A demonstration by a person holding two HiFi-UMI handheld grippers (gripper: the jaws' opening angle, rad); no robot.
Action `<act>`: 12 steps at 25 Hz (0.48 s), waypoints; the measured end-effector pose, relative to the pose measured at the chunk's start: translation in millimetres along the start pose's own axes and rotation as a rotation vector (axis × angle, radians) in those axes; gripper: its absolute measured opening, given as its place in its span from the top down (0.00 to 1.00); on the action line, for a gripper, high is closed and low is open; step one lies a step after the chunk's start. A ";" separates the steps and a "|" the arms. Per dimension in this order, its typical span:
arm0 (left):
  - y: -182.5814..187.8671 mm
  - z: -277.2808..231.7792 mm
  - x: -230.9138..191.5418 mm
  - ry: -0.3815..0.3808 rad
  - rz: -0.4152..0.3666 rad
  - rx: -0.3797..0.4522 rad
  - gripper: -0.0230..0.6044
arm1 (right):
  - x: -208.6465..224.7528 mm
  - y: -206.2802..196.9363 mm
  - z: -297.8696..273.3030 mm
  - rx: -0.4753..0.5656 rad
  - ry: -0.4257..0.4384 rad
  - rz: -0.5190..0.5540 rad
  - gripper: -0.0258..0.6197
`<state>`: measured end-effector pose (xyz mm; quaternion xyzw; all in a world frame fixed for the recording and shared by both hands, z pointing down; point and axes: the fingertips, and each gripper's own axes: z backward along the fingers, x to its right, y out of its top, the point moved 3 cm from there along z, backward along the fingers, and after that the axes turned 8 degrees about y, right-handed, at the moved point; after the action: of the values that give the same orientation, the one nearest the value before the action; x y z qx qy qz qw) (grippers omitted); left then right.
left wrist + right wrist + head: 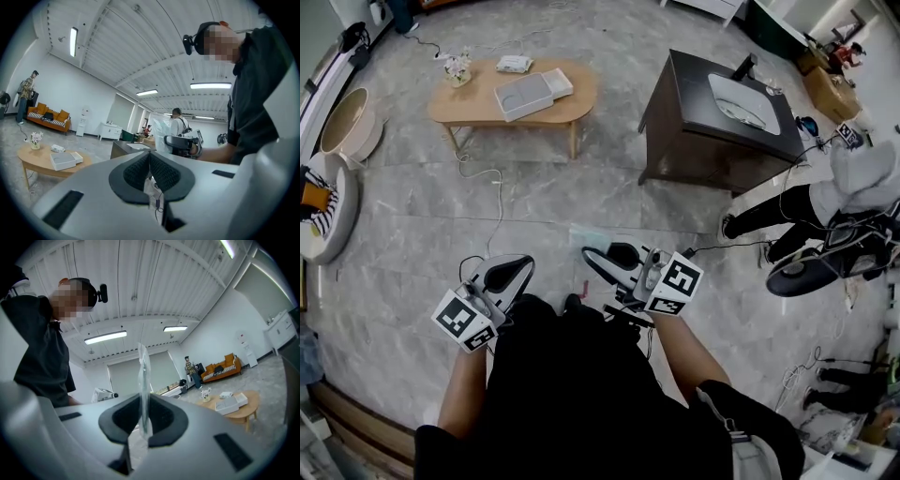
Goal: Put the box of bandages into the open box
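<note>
The open white box (pixel 523 96) lies on a low wooden table (pixel 572 111) far across the floor, with its lid beside it. The small box of bandages (pixel 514 64) rests on the same table, just behind the open box. Both show small in the left gripper view, open box (pixel 63 161) and bandage box (pixel 57 148). They appear again in the right gripper view, open box (pixel 227 405) and bandage box (pixel 226 394). Both grippers are held close to my body, far from the table. My left gripper (pixel 511 265) is shut and empty. My right gripper (pixel 592 255) is shut on a thin clear plastic sleeve (pixel 143 380).
A dark cabinet with a sink (pixel 722 112) stands to the right of the table. A person (pixel 825 202) sits on the floor at the far right among cables. A small flower vase (pixel 457 67) is on the table's left end. A round basket (pixel 342 122) sits at the left wall.
</note>
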<state>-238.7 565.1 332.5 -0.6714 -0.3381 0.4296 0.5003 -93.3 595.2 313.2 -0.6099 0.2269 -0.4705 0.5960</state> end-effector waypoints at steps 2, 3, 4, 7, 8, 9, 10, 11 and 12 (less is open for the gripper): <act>-6.6 1.3 3.8 0.003 0.012 -0.016 0.94 | 3.5 -1.8 6.5 0.005 -0.018 -0.009 0.91; -9.2 2.6 3.5 0.007 0.020 -0.023 0.94 | 6.7 -2.5 9.0 0.012 -0.032 -0.015 0.91; -11.1 4.0 2.3 0.011 0.027 -0.027 0.94 | 10.5 -3.2 10.9 0.021 -0.049 -0.022 0.91; -14.3 3.4 -3.2 0.015 0.048 -0.037 0.94 | 21.0 -3.0 13.0 0.044 -0.080 -0.036 0.91; -15.2 0.7 -4.9 0.012 0.057 -0.040 0.94 | 22.9 -1.4 13.3 0.047 -0.083 -0.036 0.91; -15.9 -2.8 -6.8 0.009 0.065 -0.040 0.94 | 24.0 0.3 13.8 0.050 -0.085 -0.034 0.91; -16.3 -6.4 -8.4 0.004 0.074 -0.038 0.94 | 24.3 1.5 14.4 0.051 -0.089 -0.032 0.91; -16.4 -10.0 -9.6 -0.002 0.082 -0.031 0.94 | 23.9 1.7 15.2 0.050 -0.093 -0.030 0.91; -15.8 -14.1 -10.3 -0.009 0.089 -0.023 0.94 | 23.5 1.2 16.5 0.047 -0.097 -0.029 0.91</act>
<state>-230.3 554.8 352.0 -0.6897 -0.3149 0.4505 0.4714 -68.4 583.8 321.7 -0.6209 0.1779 -0.4541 0.6137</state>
